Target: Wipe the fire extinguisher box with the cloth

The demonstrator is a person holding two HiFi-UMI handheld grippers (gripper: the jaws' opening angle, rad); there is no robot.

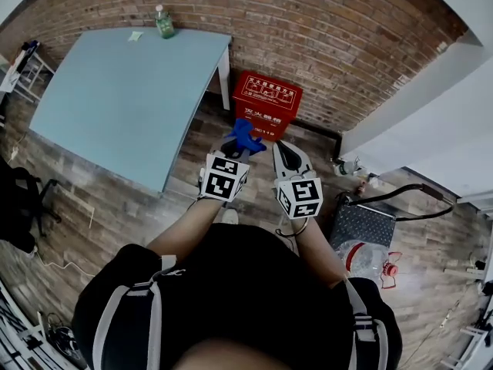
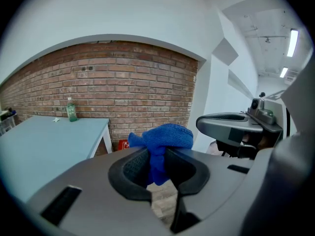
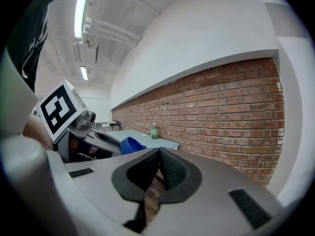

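A red fire extinguisher box (image 1: 266, 104) stands on the floor against the brick wall, right of the table. My left gripper (image 1: 237, 145) is shut on a blue cloth (image 1: 246, 137), held in the air short of the box; in the left gripper view the cloth (image 2: 161, 142) bunches out between the jaws, and a sliver of the red box (image 2: 122, 144) shows behind it. My right gripper (image 1: 287, 156) hovers beside the left one, shut with nothing in it; its pads (image 3: 169, 169) meet. The blue cloth (image 3: 130, 145) shows at the left of the right gripper view.
A pale blue table (image 1: 123, 99) with a green bottle (image 1: 165, 23) stands left of the box. A dark bag (image 1: 362, 223) and a clear plastic item (image 1: 362, 258) lie on the wood floor to my right. A white wall corner (image 1: 400, 114) juts out at right.
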